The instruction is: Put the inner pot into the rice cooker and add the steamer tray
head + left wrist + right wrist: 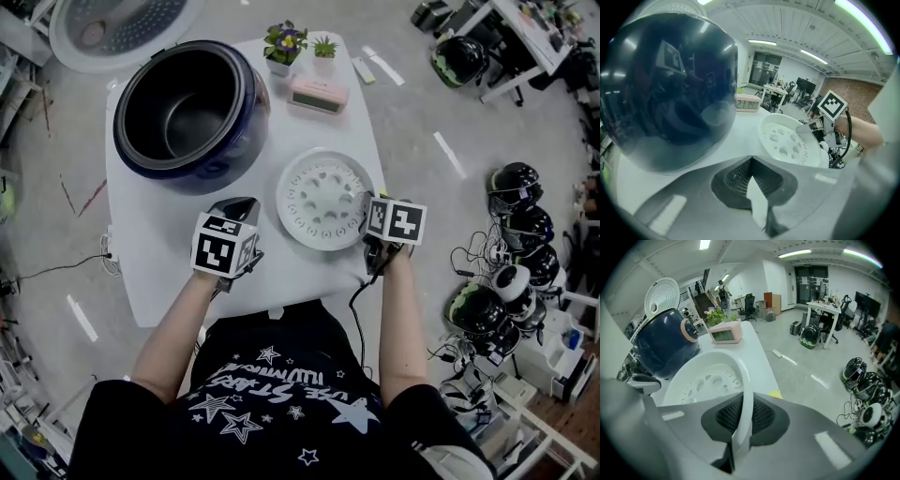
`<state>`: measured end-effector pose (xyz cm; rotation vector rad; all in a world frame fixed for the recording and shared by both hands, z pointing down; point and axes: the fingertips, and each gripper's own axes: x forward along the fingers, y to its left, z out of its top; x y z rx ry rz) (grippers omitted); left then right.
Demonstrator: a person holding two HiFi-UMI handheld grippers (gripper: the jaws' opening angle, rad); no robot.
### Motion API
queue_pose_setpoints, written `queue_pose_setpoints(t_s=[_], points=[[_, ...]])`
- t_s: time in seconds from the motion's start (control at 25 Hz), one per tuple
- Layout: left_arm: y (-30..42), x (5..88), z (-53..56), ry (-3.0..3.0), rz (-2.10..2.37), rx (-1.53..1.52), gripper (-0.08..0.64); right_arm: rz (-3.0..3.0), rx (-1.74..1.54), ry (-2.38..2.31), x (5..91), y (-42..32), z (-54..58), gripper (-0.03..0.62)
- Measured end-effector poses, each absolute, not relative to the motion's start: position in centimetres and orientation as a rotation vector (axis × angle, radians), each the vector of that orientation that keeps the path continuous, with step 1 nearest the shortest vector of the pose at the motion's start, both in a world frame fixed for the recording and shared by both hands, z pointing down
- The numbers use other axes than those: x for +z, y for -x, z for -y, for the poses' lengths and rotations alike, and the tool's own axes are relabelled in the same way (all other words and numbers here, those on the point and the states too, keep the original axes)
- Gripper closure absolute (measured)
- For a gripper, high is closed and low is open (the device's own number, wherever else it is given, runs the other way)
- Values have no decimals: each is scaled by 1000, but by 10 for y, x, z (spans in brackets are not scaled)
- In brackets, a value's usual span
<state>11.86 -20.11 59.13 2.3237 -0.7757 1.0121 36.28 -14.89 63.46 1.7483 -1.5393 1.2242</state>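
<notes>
The dark blue rice cooker (192, 108) stands at the table's far left with its lid (122, 28) swung open; a dark inner pot (183, 117) sits inside it. The white perforated steamer tray (326, 197) lies flat on the table to the cooker's right. My right gripper (368, 210) is shut on the tray's right rim, and the rim (745, 380) runs between its pads (761, 416). My left gripper (241, 202) hovers just left of the tray, in front of the cooker (670, 93), with its jaws together and nothing in them.
A pink clock (319, 94) and two small potted plants (286, 42) stand at the far edge of the white table (159, 253). Helmets (516, 187) and cables lie on the floor to the right. A cable (359, 305) trails from the right gripper.
</notes>
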Motion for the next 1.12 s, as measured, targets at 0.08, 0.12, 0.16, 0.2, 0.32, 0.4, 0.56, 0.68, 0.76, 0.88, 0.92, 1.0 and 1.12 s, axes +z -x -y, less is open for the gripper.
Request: queue_pose_setpoints(t_s=[0.08,0.12,0.16,0.2,0.32,0.4,0.56,0.68,0.76,0.88,0.92,1.0,1.12], points=[[-118,586,202,-2340,776,1004,560,1552,1225,-1770,626,-364,148,548],[-118,583,202,-2350,776,996,560,1559,1223,-1781,621,-364,147,548],[-118,579,202,-2361,776,988,560,1565,1219,-1793,614,-365,146,548],[-118,574,202,-2371,775,979,560,1572,1214,-1805,608,-366,145,548],[-117,561,203,-2399,776,951,560,1607,1206,-1834,586,-367,146,548],[-117,550,203,-2422,776,930,560,1634,1192,-1855,569,-369,148,548],[-114,523,205,-2477,780,874,560,1680,1127,-1890,534,-373,157,548],[-113,501,210,-2532,785,842,560,1726,1065,-1895,506,-372,166,548],[-110,487,216,-2568,806,818,560,1762,1022,-1892,489,-369,176,548],[-102,466,226,-2599,857,766,560,1817,965,-1874,468,-359,193,548],[-98,460,228,-2606,876,747,560,1835,944,-1865,462,-354,198,548],[-88,446,234,-2618,923,710,560,1871,903,-1844,450,-345,210,548],[-70,428,244,-2616,1005,647,560,1936,841,-1789,432,-327,233,548]])
